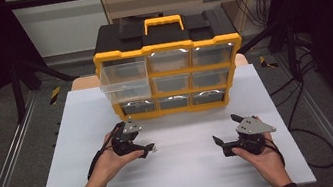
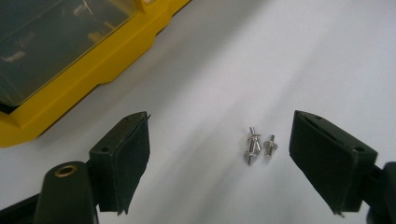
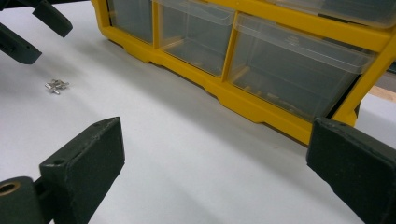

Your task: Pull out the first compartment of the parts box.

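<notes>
Evidently the work in hand concerns a small cluster of metal fasteners (image 2: 258, 146), seen lying loose on the white surface (image 1: 187, 171) just in front of the left gripper (image 1: 149, 149), near the bottom row of the yellow drawer organizer (image 1: 177, 107). The fingers (image 2: 122, 156) of the left gripper are held wide, with the fasteners lying between them and untouched. The right gripper (image 1: 218, 141) is held well apart to the side, its fingers (image 3: 84, 161) likewise wide and empty. The fasteners are judged light, rigid, smooth and prone to roll or scatter; they are best pinched across the shanks, close to the surface, with the cluster centred. One clear drawer (image 1: 124, 77) is pulled out at the upper left
</notes>
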Demonstrator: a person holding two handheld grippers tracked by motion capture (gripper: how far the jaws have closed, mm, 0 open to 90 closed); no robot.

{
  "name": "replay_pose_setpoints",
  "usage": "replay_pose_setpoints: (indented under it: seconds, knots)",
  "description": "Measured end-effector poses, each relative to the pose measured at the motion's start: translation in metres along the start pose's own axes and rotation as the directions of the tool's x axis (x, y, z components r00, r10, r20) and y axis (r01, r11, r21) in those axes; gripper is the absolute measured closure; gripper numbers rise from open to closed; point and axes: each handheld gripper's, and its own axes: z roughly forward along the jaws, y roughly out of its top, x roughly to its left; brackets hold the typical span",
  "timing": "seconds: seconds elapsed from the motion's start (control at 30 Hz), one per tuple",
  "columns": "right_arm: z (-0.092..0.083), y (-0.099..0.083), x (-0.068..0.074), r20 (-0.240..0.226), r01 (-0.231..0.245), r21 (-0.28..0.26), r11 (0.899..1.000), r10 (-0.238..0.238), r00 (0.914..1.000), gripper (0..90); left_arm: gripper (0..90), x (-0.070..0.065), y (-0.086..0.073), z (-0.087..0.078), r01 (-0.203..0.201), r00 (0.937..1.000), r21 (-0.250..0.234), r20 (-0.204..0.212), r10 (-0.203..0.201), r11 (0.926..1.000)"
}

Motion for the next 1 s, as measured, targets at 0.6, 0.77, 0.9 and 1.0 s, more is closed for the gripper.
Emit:
replay_pose_setpoints:
  seconds: [0.6, 0.77, 0.9, 1.0]
  knots:
    - [-0.0010, 0.0005, -0.0006, -0.002, -0.002, -0.005, 1.000, 0.002, 1.0000, 4.0, 23.7, 0.0026, 0.0028, 0.0065, 0.001, 1.0000, 0.069, 0.010, -0.001, 0.9976]
    - [-0.0009, 0.0003, -0.0014, 0.000, 0.000, -0.008, 1.000, 0.000, 1.0000, 4.0, 27.4, 0.0030, 0.0038, 0.0081, -0.005, 0.9998, 0.090, 0.021, 0.004, 0.9959]
    - [-0.0020, 0.0008, -0.0012, 0.000, -0.005, -0.011, 1.000, 0.005, 1.0000, 4.1, 33.8, 0.0022, 0.0049, 0.0069, -0.008, 0.9997, 0.099, 0.024, 0.006, 0.9950]
    - [-0.0016, 0.0006, -0.0014, 0.001, -0.004, -0.009, 1.000, 0.004, 1.0000, 4.1, 37.6, 0.0043, 0.0045, 0.0085, -0.016, 0.9994, 0.116, 0.032, 0.012, 0.9932]
